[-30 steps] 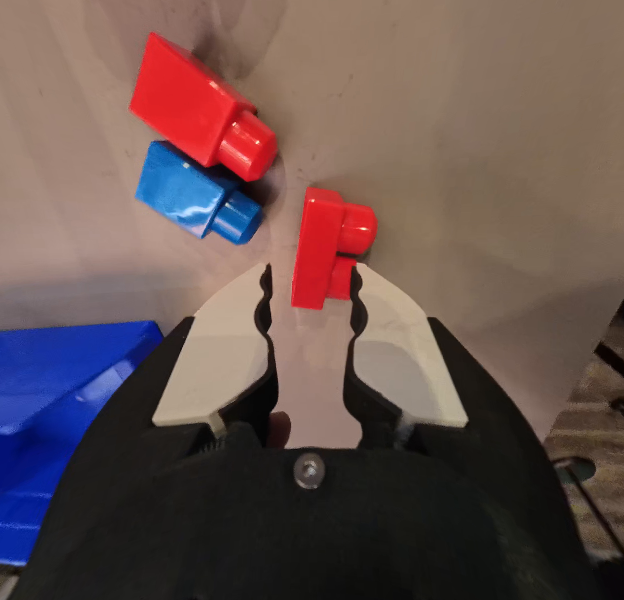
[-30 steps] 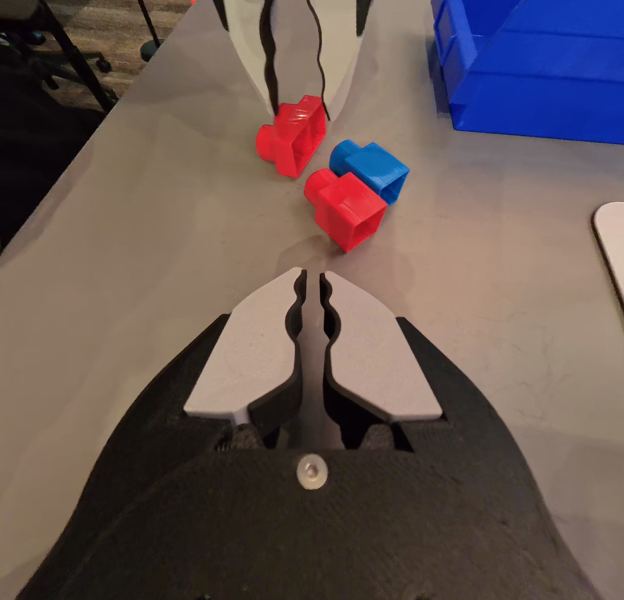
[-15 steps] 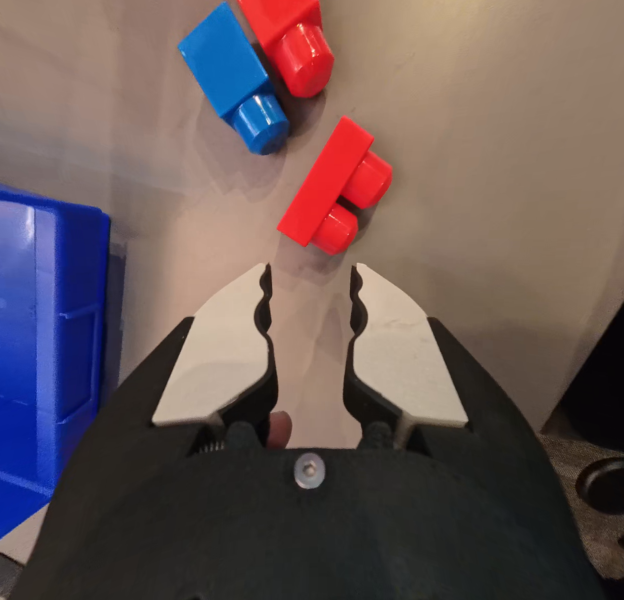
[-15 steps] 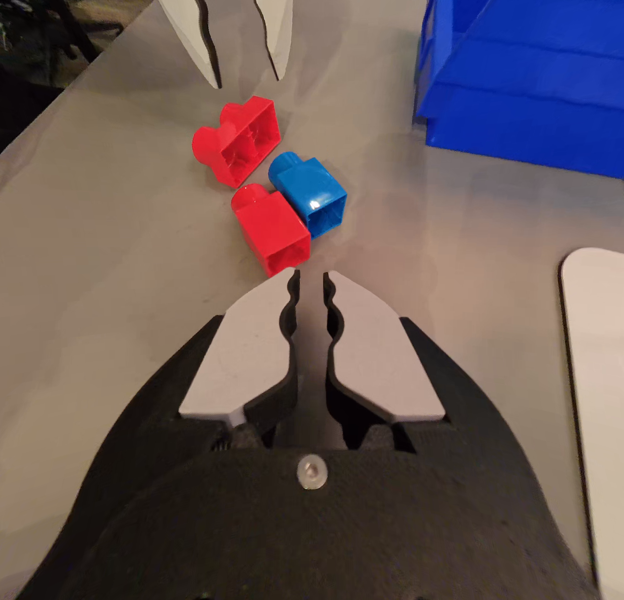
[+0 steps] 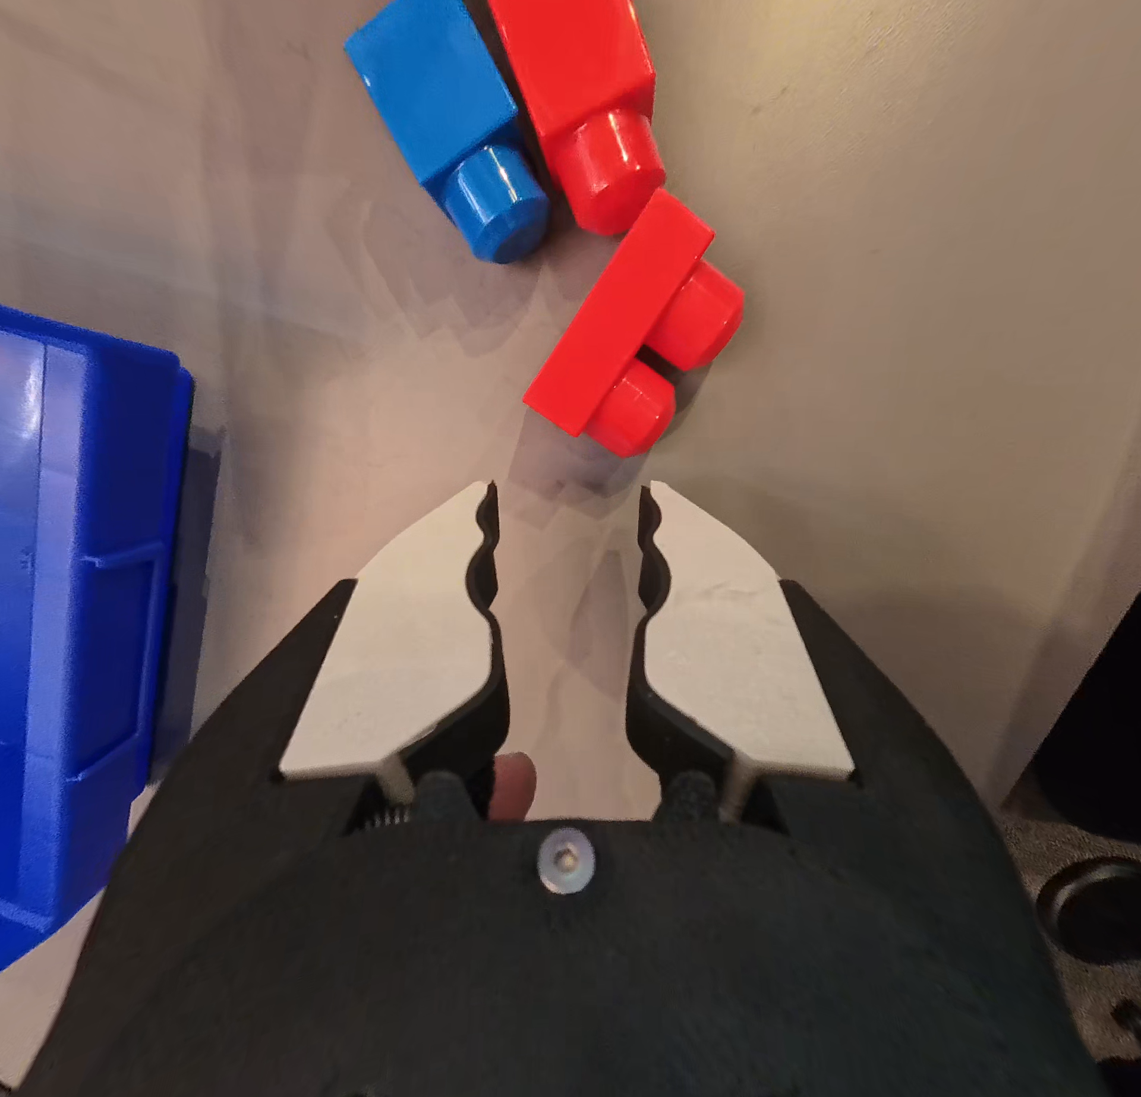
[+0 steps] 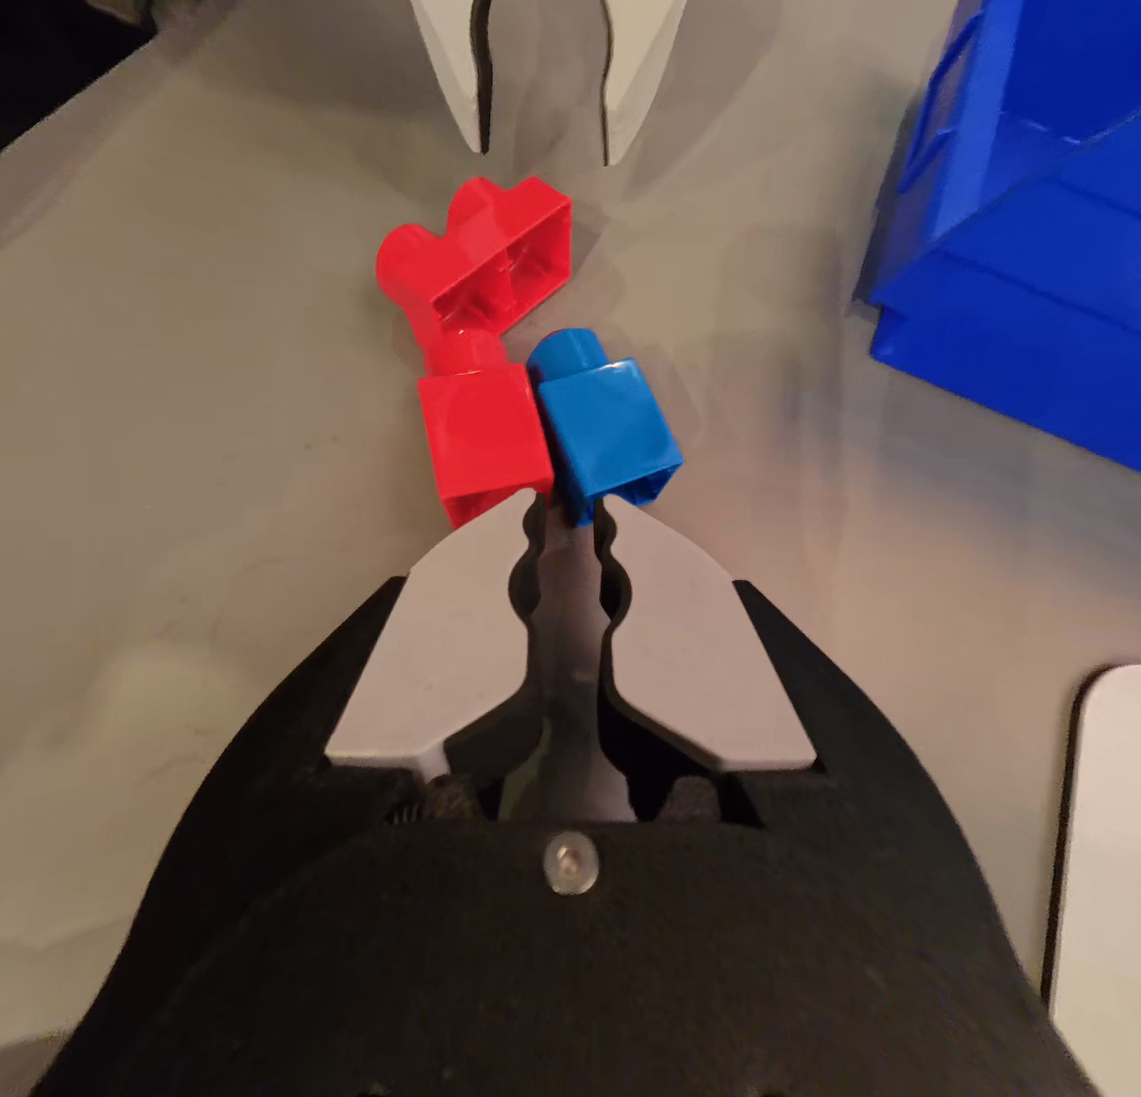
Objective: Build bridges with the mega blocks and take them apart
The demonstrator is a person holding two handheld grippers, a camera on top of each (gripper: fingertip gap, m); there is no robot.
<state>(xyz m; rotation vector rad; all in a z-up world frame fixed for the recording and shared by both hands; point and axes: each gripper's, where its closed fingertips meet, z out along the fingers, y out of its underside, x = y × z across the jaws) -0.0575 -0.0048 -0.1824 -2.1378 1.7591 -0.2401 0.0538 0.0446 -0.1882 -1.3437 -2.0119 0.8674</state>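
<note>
A smooth grey bench (image 6: 185, 450) carries everything; past its edge lie dim carpet and dark furniture bases. A blue bin (image 6: 1019, 265) stands ahead and to the right of the right claw (image 6: 571, 508), and a white board (image 6: 1111, 882) lies at that claw's near right.

Three blocks lie on their sides in a cluster between the two claws. The red single-stud block (image 6: 484, 437) and the blue single-stud block (image 6: 608, 425) lie side by side, touching, right at the right claw's tips. The red two-stud block (image 5: 623, 320) rests just ahead of the left claw (image 5: 568, 493), touching the red single's stud.

The left claw hangs above the bench, jaws wide apart and bare. The right claw is low, tips slightly parted, with the blue block's corner at the gap; nothing is gripped.
</note>
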